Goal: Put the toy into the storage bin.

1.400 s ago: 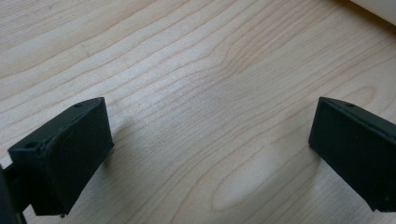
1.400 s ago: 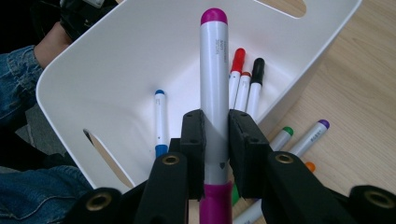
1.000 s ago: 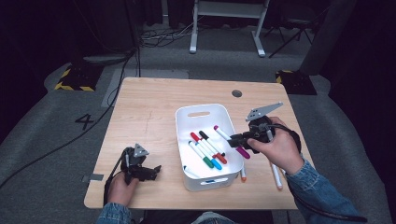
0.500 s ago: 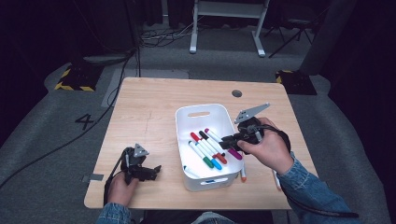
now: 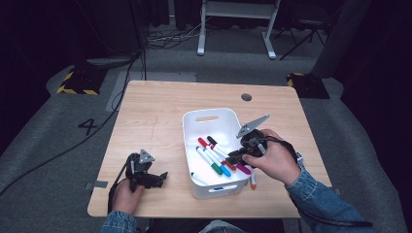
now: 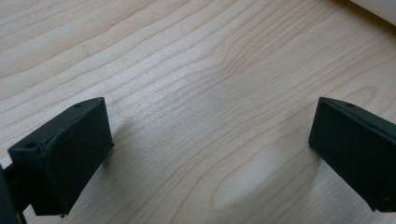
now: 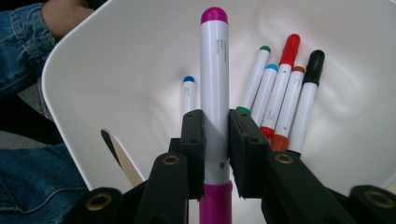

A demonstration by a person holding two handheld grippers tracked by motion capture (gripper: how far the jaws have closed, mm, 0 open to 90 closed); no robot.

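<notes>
The right gripper, pinching a magenta marker, has dropped from the bin's right rim to just above the markers inside; release looks next. Left gripper rests spread on the desk.
</notes>
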